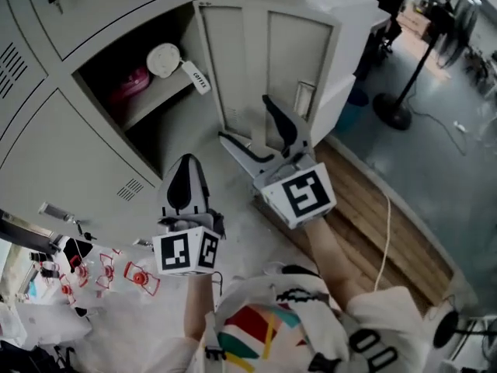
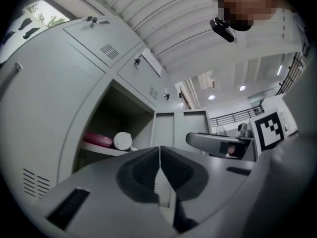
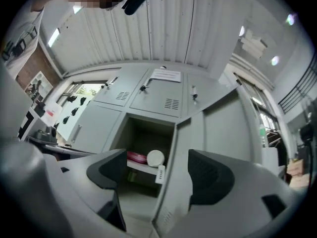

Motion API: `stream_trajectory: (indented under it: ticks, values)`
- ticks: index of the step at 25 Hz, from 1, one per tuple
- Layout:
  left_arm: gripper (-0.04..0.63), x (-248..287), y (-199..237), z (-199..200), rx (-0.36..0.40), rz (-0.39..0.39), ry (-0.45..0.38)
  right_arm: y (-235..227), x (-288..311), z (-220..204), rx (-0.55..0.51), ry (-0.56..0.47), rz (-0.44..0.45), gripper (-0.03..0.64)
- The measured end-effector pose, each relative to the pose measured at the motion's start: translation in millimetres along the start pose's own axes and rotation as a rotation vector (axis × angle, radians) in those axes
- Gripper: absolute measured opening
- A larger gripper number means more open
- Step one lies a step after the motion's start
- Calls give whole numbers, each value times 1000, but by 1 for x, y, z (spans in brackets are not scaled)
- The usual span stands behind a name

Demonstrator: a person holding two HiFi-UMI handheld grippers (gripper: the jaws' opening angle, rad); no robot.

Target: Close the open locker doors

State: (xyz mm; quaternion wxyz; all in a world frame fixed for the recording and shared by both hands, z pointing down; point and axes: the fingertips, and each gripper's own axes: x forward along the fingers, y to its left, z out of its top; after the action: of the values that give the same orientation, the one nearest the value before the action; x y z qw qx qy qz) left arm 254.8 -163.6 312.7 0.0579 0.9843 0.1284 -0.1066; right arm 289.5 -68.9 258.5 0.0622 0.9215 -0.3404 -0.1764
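The grey locker (image 1: 147, 115) stands open, with its door (image 1: 299, 49) swung out to the right. On its shelf lie a pink thing (image 1: 132, 84) and a white round container (image 1: 163, 59) with a hanging tag (image 1: 196, 78). My right gripper (image 1: 245, 119) is open just in front of the door's inner face. In the right gripper view the door (image 3: 223, 128) shows its free edge between the spread jaws of the right gripper (image 3: 158, 172); contact cannot be told. My left gripper (image 1: 186, 168) is shut and empty, lower left, pointing at the locker (image 2: 119, 128) below its opening.
Closed lockers (image 1: 70, 154) with vents and keys surround the open one. A wooden floor strip (image 1: 373, 208) with a white cable (image 1: 386, 231) runs to the right. A black stand (image 1: 396, 107) is on the grey floor. Red-and-clear small items (image 1: 116, 274) lie at lower left.
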Motion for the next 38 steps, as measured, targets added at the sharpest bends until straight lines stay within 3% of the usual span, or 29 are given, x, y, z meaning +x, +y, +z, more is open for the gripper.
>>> stream_trajectory:
  ticks: [3,6,11,15,23,31,38]
  values:
    - [8,30,-38,-1,-12,-94,-7,-50,-29,8,-35,3,-109,354]
    - [8,47,-61,-4,-22,-135,-5,-84,-51,7,-48,23,-175,354]
    - [8,67,-90,-13,-46,-165,11,-126,-69,-25,22,89,-195,354]
    - [8,75,-105,-22,-52,-162,29,-135,-70,-50,42,129,-127,354]
    - [8,90,-102,-38,-61,-115,48,-110,-57,-68,70,164,106,354]
    - [8,86,-75,-40,-29,-25,58,-100,-50,-61,97,91,173,354]
    - [8,62,-38,-32,-14,51,45,-37,-51,-37,171,43,301,354]
